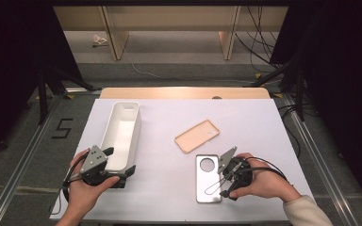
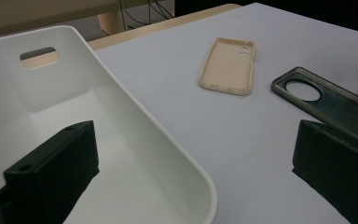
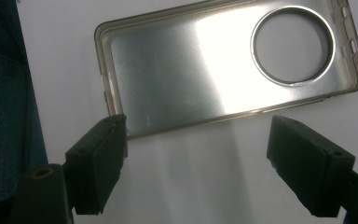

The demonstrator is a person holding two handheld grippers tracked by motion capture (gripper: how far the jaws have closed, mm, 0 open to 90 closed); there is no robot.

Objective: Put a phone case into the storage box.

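High view: left gripper (image 1: 104,165) fingers gape across the empty white bin's (image 1: 122,126) 6 o'clock rim; right gripper (image 1: 222,175) fingers, spread, flank the grey case's (image 1: 207,181) 3 o'clock edge.

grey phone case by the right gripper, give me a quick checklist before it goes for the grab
1. Right gripper open: ok, jaws stand wide apart.
2. Jaws lined up on the grey phone case: not ok, in the right gripper view they sit short of its long edge and one overlaps a corner.
3. Case lying flat, nothing on it: ok, hollow side up on the white table.
4. Beige phone case out of the way: ok, it lies apart from the grey one.
5. White bin empty: ok, nothing shows inside.
6. Left gripper steadying the bin: cannot tell; its open jaws straddle the bin's near wall.
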